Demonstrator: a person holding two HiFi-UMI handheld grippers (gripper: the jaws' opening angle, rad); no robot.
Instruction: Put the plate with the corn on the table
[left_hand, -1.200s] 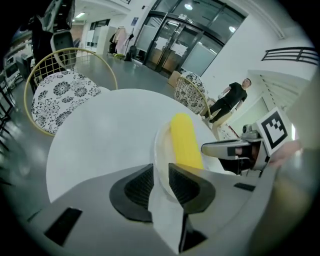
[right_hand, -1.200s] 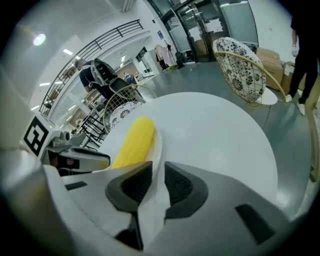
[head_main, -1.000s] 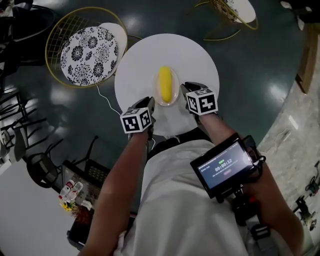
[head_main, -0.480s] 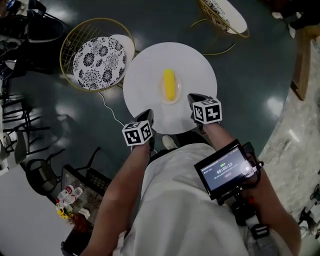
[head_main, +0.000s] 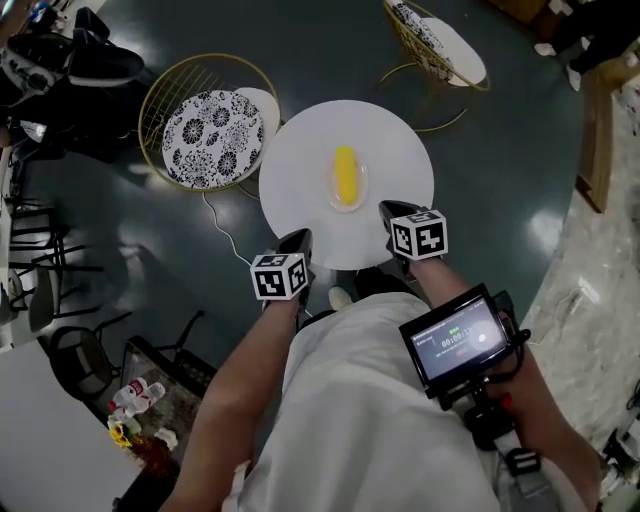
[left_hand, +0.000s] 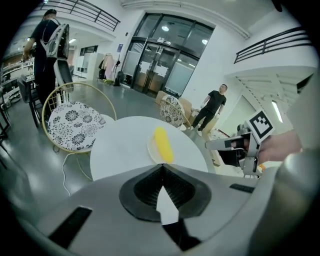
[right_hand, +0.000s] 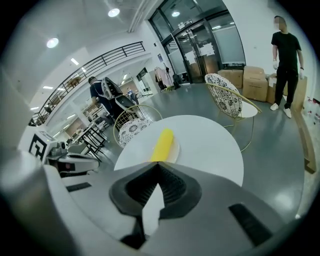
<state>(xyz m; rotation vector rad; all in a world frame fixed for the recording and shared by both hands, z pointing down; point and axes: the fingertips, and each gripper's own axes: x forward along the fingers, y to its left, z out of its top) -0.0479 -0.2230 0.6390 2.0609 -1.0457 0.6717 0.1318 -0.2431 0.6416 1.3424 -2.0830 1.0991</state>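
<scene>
A yellow corn cob (head_main: 346, 173) lies on a small pale plate (head_main: 346, 198) near the middle of the round white table (head_main: 300, 185). Both gripper views show the corn (left_hand: 162, 144) (right_hand: 162, 145) just beyond the jaw tips. My left gripper (head_main: 298, 241) hovers at the table's near left edge, shut and holding nothing. My right gripper (head_main: 392, 212) sits over the near right edge, also shut and holding nothing. Both are a short way back from the plate, one on each side. In each gripper view the jaws meet at the tip, left gripper (left_hand: 161, 166) and right gripper (right_hand: 159, 165).
A gold wire chair with a patterned cushion (head_main: 212, 135) stands left of the table, a second chair (head_main: 435, 40) behind it. A cable (head_main: 222, 222) runs over the dark floor. A crate with bottles (head_main: 150, 400) stands lower left. A person (right_hand: 285, 65) stands far off.
Both grippers have drawn back from the plate toward the table's near edge. The plate with the corn stays put on the table, and the table looks smaller in the head view.
</scene>
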